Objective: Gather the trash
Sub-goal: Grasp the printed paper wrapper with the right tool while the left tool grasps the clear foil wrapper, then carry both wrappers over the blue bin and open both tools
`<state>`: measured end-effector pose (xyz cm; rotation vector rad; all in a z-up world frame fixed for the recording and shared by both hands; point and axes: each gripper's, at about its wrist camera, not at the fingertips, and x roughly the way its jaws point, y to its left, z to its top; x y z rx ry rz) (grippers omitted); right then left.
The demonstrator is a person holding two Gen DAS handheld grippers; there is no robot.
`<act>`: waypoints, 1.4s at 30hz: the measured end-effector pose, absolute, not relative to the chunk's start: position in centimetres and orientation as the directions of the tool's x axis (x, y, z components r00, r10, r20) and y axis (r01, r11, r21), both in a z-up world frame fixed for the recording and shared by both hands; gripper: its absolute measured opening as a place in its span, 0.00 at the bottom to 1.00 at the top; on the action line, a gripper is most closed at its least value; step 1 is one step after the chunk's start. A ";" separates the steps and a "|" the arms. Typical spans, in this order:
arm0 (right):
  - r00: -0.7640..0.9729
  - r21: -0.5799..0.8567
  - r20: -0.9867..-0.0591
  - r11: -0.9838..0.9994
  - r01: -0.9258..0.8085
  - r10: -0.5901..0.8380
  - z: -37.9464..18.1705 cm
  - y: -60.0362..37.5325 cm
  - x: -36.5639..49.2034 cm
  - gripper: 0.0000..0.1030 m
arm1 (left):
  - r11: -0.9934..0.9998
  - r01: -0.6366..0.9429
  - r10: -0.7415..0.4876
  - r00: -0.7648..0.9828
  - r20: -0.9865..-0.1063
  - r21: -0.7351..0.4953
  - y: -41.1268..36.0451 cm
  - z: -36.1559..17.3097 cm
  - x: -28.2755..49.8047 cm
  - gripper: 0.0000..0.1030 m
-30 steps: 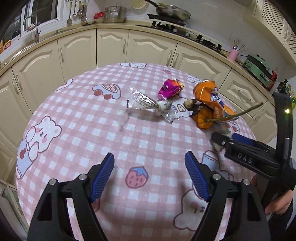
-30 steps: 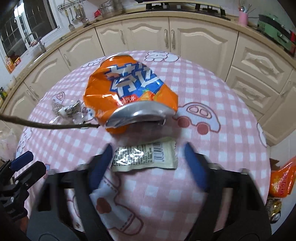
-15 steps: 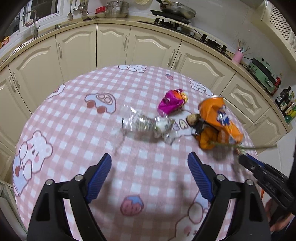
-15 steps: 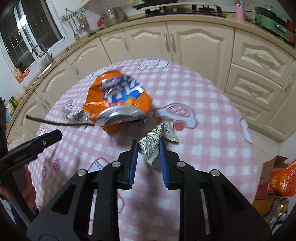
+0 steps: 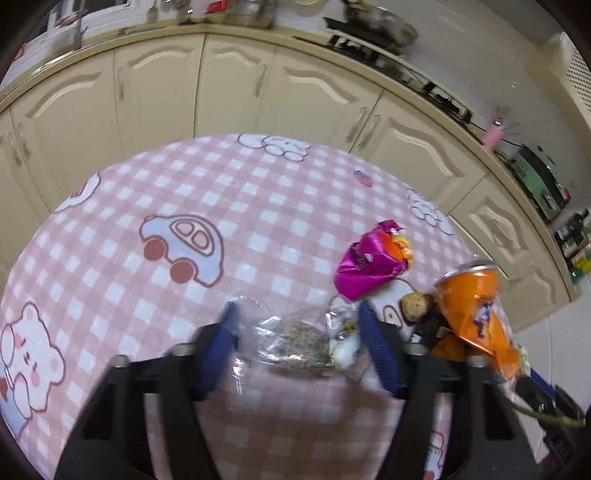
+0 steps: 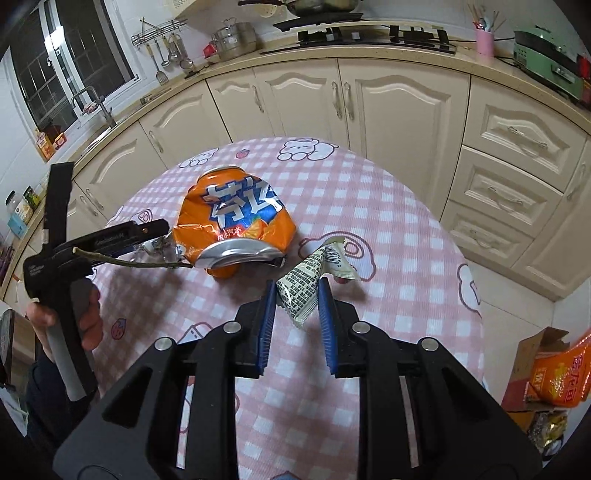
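Our right gripper is clenched on a crumpled wrapper, off-white foil printed with fine black text and a barcode, folded into a rough cone. It is lifted clear of the tablecloth, its loose end flaring up past the blue ribbed pads.

Our left gripper is blurred with motion. Its jaws stand wide on either side of a clear plastic bag, crinkled and glossy, with brownish crumbs inside and a white lump at its right end. We cannot tell whether the pads touch it.

Just right of the bag lies a crushed orange can, thin dented aluminium with blue and white lettering and a silver rim pressed nearly flat. A brown knobbly scrap sits against its left side. In the right wrist view a thin dry twig runs out from under the can toward the left gripper's black body. Beyond the bag, a magenta foil wrapper sits bunched and shiny, with orange and yellow at one end.

The round table wears a pink and white gingham cloth, ribbed in texture, printed with bears, cars and strawberries. Cream panelled cabinets curve round behind it under a beige counter with a gas hob, steel pots and hanging utensils. A cardboard box with orange packets stands on the floor at the right.
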<state>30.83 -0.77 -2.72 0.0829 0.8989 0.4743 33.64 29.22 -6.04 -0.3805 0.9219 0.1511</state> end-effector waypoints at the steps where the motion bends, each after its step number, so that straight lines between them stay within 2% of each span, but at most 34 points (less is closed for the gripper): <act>1: 0.528 0.265 -0.732 0.894 -0.361 0.430 -2.7 -0.8 30.8 0.23 | 0.924 -0.290 -0.030 0.597 -0.802 -0.250 29.3 -5.9 33.5 0.41; 3: 0.531 0.263 -0.731 0.895 -0.360 0.429 -2.6 -0.8 30.8 0.23 | 0.919 -0.281 -0.053 0.607 -0.793 -0.276 29.5 -5.8 32.9 0.40; 9: 0.539 0.259 -0.723 0.893 -0.367 0.432 -2.0 -1.1 30.0 0.23 | 0.930 -0.281 -0.012 0.626 -0.780 -0.239 29.0 -4.5 30.9 0.34; 20: 0.573 0.252 -0.705 0.903 -0.347 0.417 -0.7 -3.4 27.1 0.23 | 0.927 -0.265 -0.028 0.654 -0.756 -0.264 27.3 -2.7 26.8 0.33; 31: 0.607 0.260 -0.692 0.920 -0.294 0.390 -0.5 -8.0 23.2 0.23 | 0.965 -0.177 -0.023 0.680 -0.733 -0.195 21.0 -0.7 22.6 0.33; 42: 0.636 0.306 -0.678 0.928 -0.213 0.369 -1.5 -13.6 20.2 0.23 | 0.988 0.018 -0.123 0.703 -0.701 -0.155 11.2 0.6 20.4 0.33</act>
